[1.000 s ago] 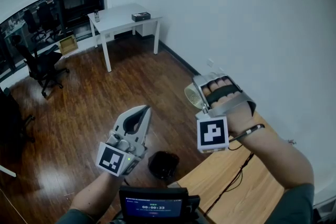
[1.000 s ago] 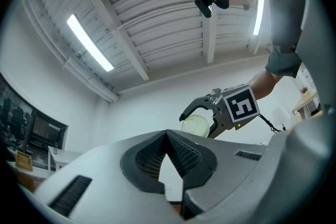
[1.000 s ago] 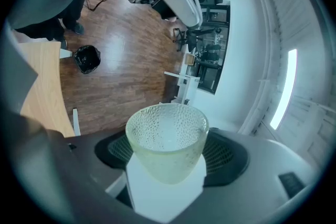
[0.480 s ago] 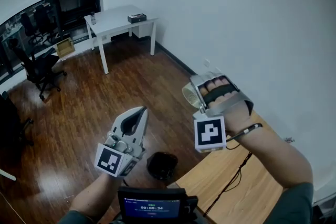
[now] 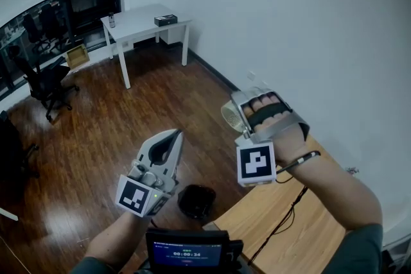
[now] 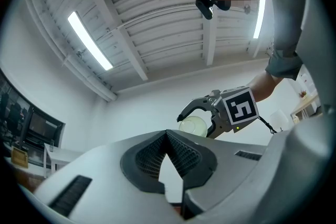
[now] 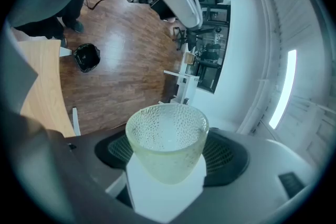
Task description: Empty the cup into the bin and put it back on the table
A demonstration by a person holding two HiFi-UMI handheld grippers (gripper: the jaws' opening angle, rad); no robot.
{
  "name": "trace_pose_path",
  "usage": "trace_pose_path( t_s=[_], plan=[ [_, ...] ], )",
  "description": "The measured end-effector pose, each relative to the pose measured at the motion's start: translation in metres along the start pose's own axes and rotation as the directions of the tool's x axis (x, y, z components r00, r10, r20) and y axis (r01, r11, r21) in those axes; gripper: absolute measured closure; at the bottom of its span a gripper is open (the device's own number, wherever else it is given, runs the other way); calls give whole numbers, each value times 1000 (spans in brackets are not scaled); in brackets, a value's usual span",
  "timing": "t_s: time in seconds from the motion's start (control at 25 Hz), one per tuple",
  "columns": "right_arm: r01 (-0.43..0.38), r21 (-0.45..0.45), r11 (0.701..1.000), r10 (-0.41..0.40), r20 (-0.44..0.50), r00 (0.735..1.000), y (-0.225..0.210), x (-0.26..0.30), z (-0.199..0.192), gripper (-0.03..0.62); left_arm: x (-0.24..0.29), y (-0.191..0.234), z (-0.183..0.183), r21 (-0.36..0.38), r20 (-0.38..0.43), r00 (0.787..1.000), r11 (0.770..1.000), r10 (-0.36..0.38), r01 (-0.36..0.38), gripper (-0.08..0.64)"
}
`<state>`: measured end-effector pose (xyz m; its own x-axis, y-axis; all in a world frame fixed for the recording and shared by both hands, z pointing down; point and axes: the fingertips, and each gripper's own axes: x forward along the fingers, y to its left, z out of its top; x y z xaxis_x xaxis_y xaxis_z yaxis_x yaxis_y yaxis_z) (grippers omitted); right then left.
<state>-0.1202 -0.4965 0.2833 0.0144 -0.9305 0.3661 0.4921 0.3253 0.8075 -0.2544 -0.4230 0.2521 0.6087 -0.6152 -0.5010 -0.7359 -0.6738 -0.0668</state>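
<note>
Spillage is my main worry: the cup [image 7: 167,141] hangs high in the air, off to the right of the black bin [image 5: 197,201] and not above it. Tipping it here would likely throw any contents onto the wood floor [image 5: 128,119] or the near table [image 5: 289,221]. Its tapered, dimpled glass could also slide out of the grip if I turn it quickly. My right gripper [image 5: 239,113] stands wide, both jaws clamped on the cup's lower body. My left gripper [image 5: 168,138], near left, is closed on nothing and points upward.
</note>
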Motion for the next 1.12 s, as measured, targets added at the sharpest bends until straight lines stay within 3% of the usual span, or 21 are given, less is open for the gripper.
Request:
trace_pose_path(
  t_s=[0.16, 0.28, 0.36, 0.48, 0.68, 0.84, 1.04, 1.12],
  plan=[
    [-12, 41, 999, 12, 3, 1000, -1, 3, 0, 202, 1, 4, -4, -6, -10, 1000, 1000, -3, 3, 569],
    [-24, 121, 992, 21, 27, 999, 3, 4, 6, 202, 0, 5, -8, -14, -11, 1000, 1000, -11, 11, 569],
    [-40, 206, 978, 29, 54, 998, 5, 3, 13, 202, -1, 7, -11, -20, -9, 1000, 1000, -18, 18, 569],
    [-84, 352, 932, 57, 85, 995, 10, 3, 19, 202, -3, 11, -12, -28, -15, 1000, 999, -25, 25, 569],
    [-174, 553, 815, 112, 145, 983, 23, 7, 22, 202, -7, 16, -18, -52, -26, 999, 998, -39, 38, 569],
    [-252, 691, 678, 144, 210, 967, 33, 6, 29, 202, -12, 21, -23, -60, -20, 998, 997, -56, 54, 569],
    [-308, 798, 519, 174, 254, 951, 49, 8, 33, 202, -14, 24, -33, -112, -44, 995, 990, -93, 87, 569],
    [-320, 831, 455, 179, 266, 947, 56, 7, 33, 202, -14, 23, -35, -101, -49, 993, 990, -107, 102, 569]
  ],
)
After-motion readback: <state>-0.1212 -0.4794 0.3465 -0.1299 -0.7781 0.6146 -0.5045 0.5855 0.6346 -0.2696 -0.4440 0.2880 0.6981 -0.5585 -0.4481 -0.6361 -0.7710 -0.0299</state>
